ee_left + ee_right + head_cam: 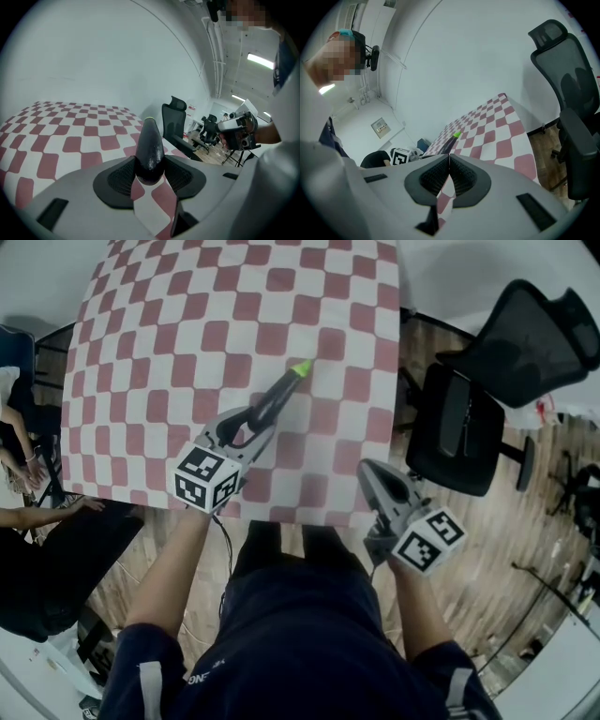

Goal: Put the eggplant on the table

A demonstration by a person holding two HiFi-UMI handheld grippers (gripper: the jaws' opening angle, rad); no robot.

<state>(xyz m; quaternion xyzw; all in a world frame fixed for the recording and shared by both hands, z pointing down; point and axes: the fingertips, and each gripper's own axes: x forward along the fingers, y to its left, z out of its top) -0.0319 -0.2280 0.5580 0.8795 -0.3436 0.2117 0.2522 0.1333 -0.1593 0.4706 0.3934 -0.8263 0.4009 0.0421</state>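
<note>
Grippers, two, both mine, each of grey moulded plastic with black ribbed pads and one cube of square black-and-white markers. My left gripper point(255, 420) pinches the single eggplant point(284, 385) by its thick end, a pad pressed on either flank. The eggplant is long, tapering, glossy and near-black, and ends in a bright green stem tip that points away from me over the bench point(150, 324). Whether it touches the cloth I cannot tell. My right gripper point(382, 486) has its jaws pressed together on nothing and hangs at the bench's near right corner. Bench, one, draped in a cloth of red and white checks, with its far edge cut off in the head view. Chair point(469, 427), one beside the bench, black, with mesh back and headrest, on a wood-plank floor point(450, 568). Further chairs behind it in the left gripper view are too small to count. Person's forearm point(42, 515), at the left edge, partly cropped.
</note>
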